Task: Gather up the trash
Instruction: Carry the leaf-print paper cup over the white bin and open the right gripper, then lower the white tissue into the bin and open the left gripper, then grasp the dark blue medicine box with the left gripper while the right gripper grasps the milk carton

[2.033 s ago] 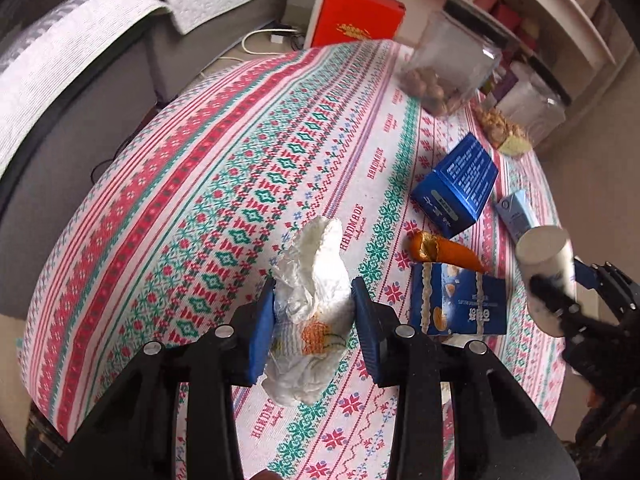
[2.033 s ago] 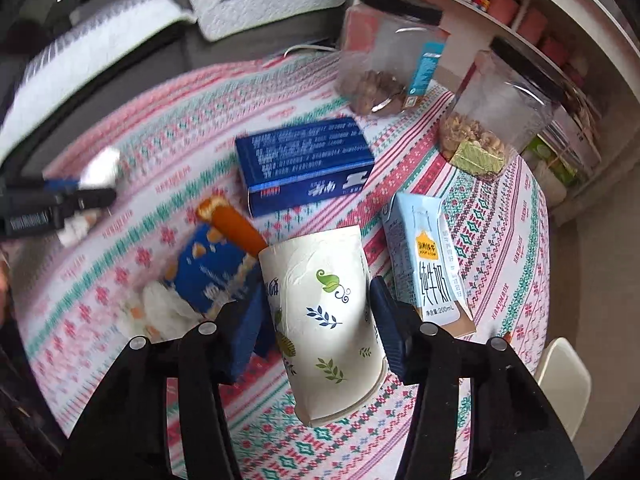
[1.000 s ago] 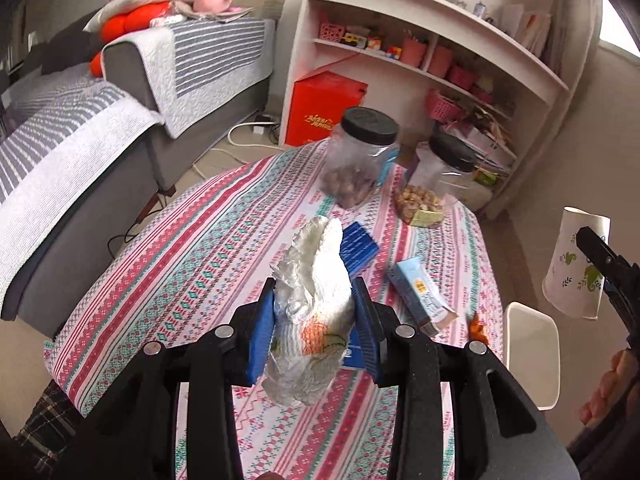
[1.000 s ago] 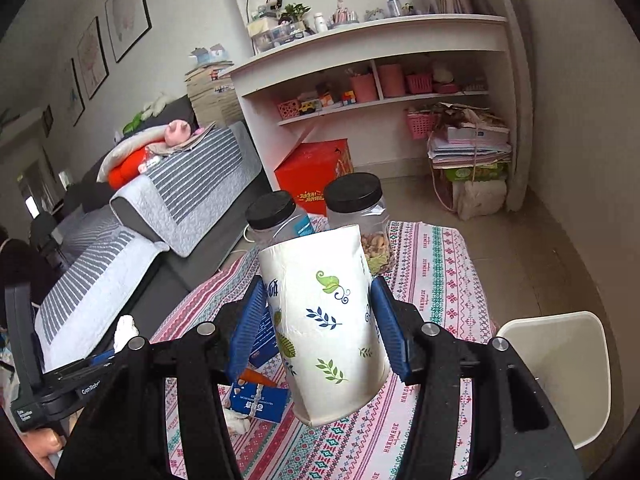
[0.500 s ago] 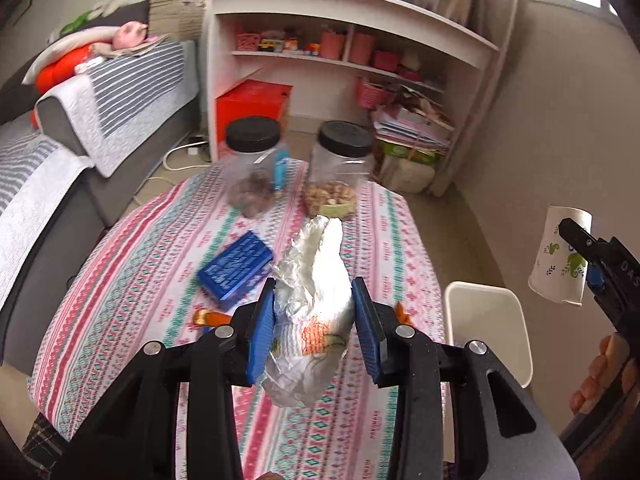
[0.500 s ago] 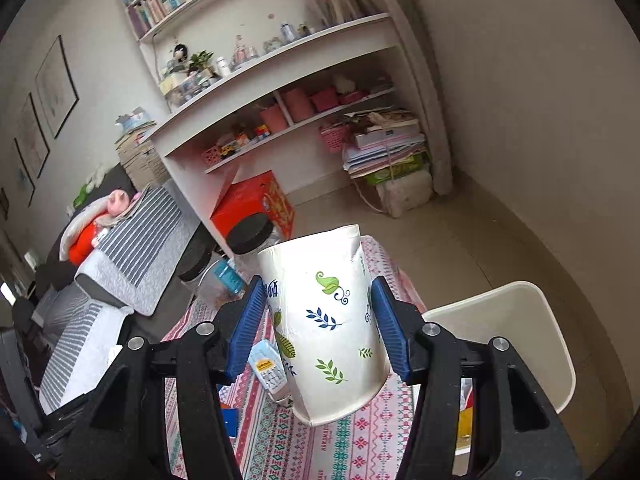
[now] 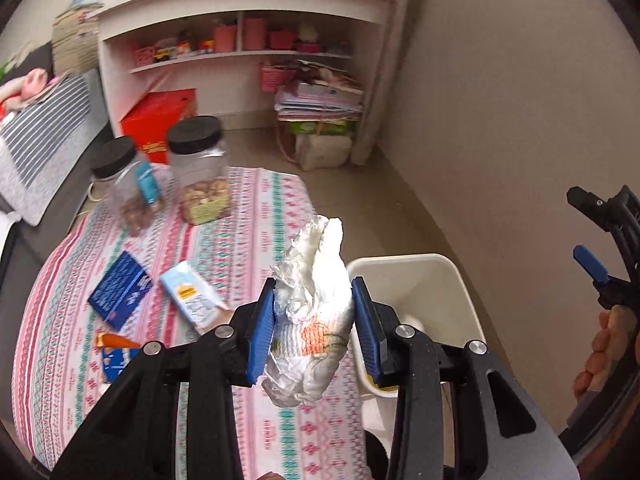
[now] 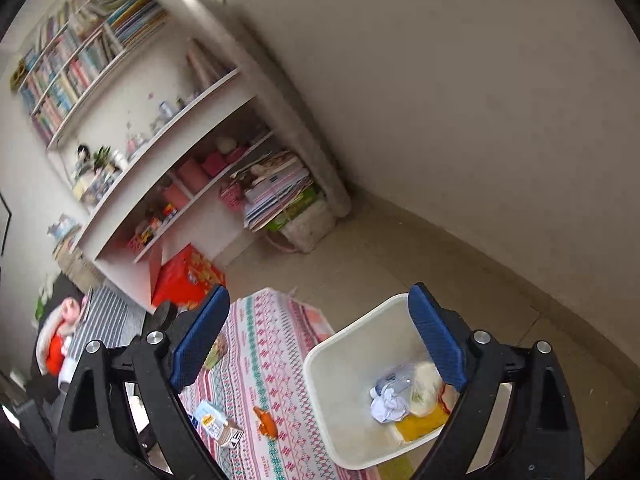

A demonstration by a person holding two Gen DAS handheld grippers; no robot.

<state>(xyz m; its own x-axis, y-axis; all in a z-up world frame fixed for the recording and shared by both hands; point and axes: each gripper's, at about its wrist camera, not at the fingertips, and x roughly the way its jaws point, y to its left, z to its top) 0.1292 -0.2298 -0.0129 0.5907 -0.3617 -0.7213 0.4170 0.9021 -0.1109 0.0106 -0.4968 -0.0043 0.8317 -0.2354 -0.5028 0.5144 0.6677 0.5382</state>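
- Two blue pads of your left gripper [image 7: 313,328] pinch a crumpled white wrapper [image 7: 310,312], orange print on its side, held over the table's edge [image 7: 328,420].
- Your right gripper [image 8: 320,344], jaws just spread, holds nothing.
- Below it stands the white bin [image 8: 340,364], beside the table.

Crumpled white plastic wrapper [image 7: 310,312] hides part of the white plastic waste bin [image 7: 436,280]; bin's lower edge (right wrist view) cut off behind black gripper arm.

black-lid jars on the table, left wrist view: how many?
2. Both stand side by side at the far end of the table: left jar with brown contents, right jar with lighter contents. More could sit behind the claw.
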